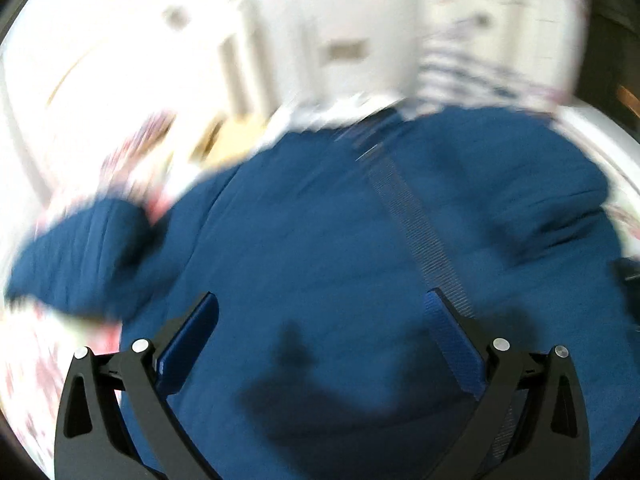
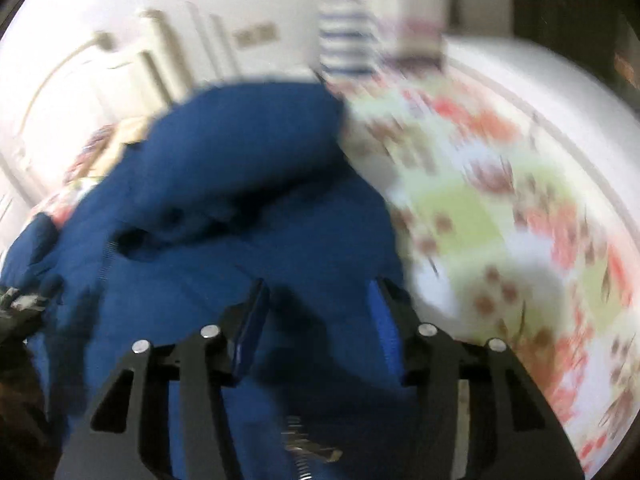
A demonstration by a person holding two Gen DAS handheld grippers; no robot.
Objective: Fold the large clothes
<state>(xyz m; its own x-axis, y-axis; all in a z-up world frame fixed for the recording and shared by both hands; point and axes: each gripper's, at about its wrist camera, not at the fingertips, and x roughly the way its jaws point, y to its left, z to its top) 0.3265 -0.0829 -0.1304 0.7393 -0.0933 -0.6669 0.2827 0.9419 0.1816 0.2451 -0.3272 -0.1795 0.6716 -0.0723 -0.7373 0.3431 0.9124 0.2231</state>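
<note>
A: Where is the garment lying right now?

B: The blue jacket [image 1: 320, 220] is lying spread on the bed, over the flowered bedspread [image 2: 500, 200]. Its zipper strip [image 1: 408, 220] is running from the far collar toward my near right. One sleeve [image 1: 80, 252] is sticking out to the left; on the right, a bunched fold [image 2: 240, 160] is piling up on the body.

A: And the jaws?

B: My left gripper [image 1: 324, 344] is hanging over the jacket's near middle, jaws wide, nothing between them. My right gripper [image 2: 320, 320] is hanging low over the jacket's right edge, jaws partway apart. Blue cloth is showing between them, but the blur is stopping me from saying the pads are pressing on it, so I am logging it as not gripped.

A: How are you planning the step?

B: I am judging it as picking grasp points for a fold. I am aiming to pinch one layer at the hem or side seam, not the bunched fold, and to take both corners level so the zipper line is staying straight. I am watching the loose left sleeve: it is likely to drag and skew the fold.
</note>
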